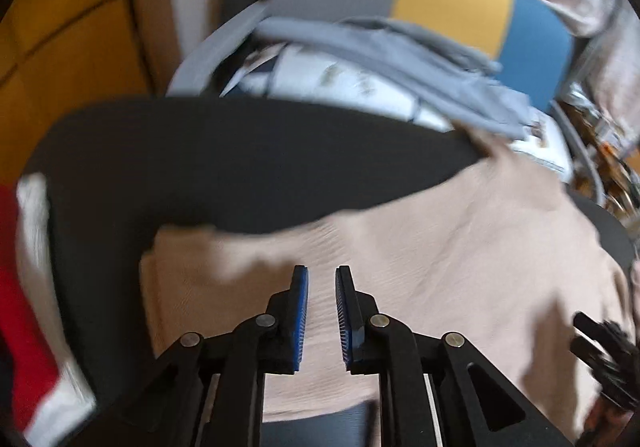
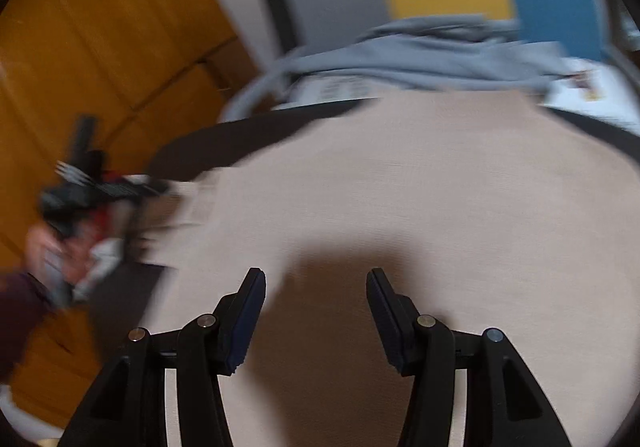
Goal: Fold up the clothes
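One beige cloth [image 2: 400,199] lies spread on the black table [image 1: 200,159], not folded yet w/ grey clothes [image 1: 400,59] waiting behind; left tool [image 1: 322,275] nearly together & empty, right tool [image 2: 316,279] apart & empty.

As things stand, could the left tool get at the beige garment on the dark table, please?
Probably yes. The left tool points down at the beige garment with nothing between them, its jaws a narrow gap apart and empty; it would likely need to open wider.
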The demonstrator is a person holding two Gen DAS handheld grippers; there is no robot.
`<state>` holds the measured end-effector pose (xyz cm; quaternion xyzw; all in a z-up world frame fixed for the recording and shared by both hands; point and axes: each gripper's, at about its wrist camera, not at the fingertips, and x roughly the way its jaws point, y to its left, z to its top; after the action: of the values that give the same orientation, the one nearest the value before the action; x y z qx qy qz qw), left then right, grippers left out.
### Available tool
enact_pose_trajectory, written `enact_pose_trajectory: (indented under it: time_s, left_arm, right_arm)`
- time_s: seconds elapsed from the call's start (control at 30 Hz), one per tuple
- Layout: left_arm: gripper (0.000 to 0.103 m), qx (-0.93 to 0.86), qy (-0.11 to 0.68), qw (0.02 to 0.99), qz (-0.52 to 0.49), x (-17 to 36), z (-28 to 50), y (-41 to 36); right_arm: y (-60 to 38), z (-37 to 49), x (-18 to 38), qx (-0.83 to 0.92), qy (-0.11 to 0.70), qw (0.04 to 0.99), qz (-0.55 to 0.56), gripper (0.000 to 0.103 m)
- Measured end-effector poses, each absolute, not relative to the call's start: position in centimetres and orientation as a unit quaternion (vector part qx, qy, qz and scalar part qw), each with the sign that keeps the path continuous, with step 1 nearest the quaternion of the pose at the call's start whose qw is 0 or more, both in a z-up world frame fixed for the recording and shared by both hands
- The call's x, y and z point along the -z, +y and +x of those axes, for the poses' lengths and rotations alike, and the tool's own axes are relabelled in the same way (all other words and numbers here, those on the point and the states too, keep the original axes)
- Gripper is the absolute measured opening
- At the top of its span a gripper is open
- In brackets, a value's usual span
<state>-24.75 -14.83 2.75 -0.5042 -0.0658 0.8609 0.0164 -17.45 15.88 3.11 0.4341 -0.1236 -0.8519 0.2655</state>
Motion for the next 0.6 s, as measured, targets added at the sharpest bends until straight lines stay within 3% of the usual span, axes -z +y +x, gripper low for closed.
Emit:
enact_pose_trajectory:
  time_s: [0.17,0.27,0.4,0.5,0.53,0.57,0.6]
  left_arm:
    - [0.017,-0.859,-0.173,0.004,-0.481,1.0,-19.4,-19.2]
    - [0.017,-0.873,-0.178,0.017,-0.453,1.2,-16.2,-19.5]
    - [0.037,-0.877,-0.197,0.029,-0.436,1.3,-13.1,-20.0]
    - [0.041,-0.882,-0.207,0.028,-0.423,1.5,-11.3,-20.7]
    - [0.042,-0.880,-0.213,0.028,-0.423,1.7,-11.1,-20.9]
    - [0.043,-0.879,-0.219,0.028,-0.422,1.9,-11.0,-21.1]
    - [0.043,-0.878,-0.224,0.028,-0.422,2.1,-10.8,-21.3]
  right_arm:
    - [6.8,-22.2,-3.1,0.802,-0.185,0.340,0.455,0.051]
    - [2.0,-25.3,-1.5,0.783,-0.174,0.340,0.490,0.050]
    - [-1.7,-27.2,0.4,0.761,-0.167,0.339,0.528,0.050]
    - [-3.1,-27.1,1.1,0.768,-0.147,0.321,0.535,0.050]
    - [-3.5,-27.1,1.1,0.773,-0.133,0.321,0.531,0.044]
    - [-4.0,-27.1,1.0,0.778,-0.118,0.322,0.527,0.021]
    - [-4.6,-26.9,1.0,0.780,-0.097,0.322,0.528,0.006]
